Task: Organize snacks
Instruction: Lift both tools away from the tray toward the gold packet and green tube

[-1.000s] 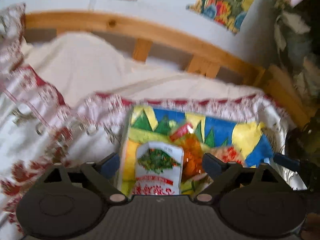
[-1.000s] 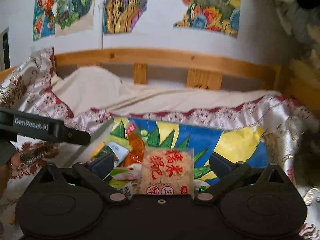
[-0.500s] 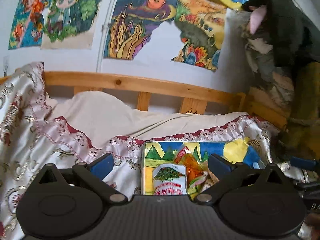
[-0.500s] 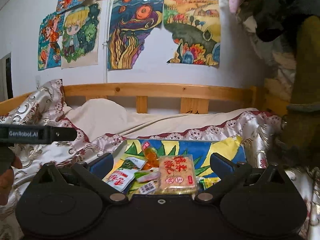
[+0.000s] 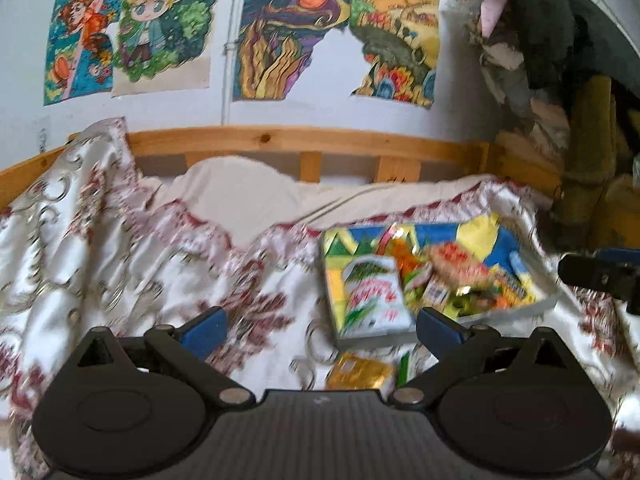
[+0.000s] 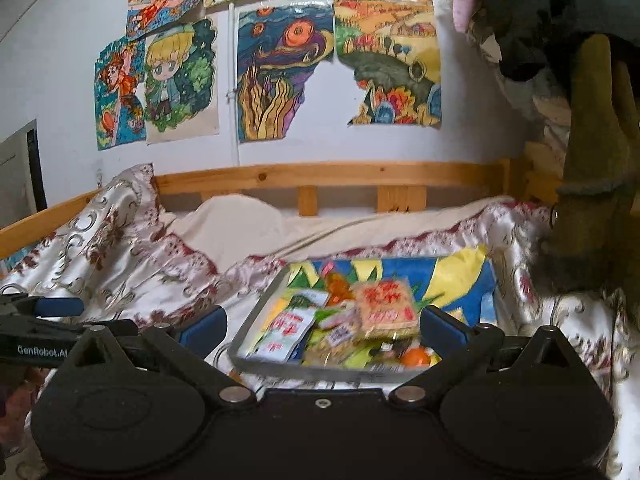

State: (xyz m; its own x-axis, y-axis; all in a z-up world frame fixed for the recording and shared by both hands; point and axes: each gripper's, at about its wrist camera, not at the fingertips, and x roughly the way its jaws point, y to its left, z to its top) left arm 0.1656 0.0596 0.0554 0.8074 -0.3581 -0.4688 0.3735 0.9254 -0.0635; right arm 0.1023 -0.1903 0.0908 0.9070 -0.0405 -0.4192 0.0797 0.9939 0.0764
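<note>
Satin bedspread point(image 5: 120, 264) all around, and the left gripper point(image 5: 320, 326) hangs above it with its blue pads spread as wide as they go, nothing between them but a yellow snack packet point(image 5: 358, 374) lying on the cloth at six o'clock of the tray point(image 6: 260, 312). Over on the other side, the right gripper point(image 6: 322, 326) is spread wide and empty too, the tray dead ahead at twelve o'clock. Piled in that tray are the snacks: a white-and-red packet point(image 6: 286, 332) at nine o'clock, a rice-cracker pack point(image 6: 384, 308) on top.
</note>
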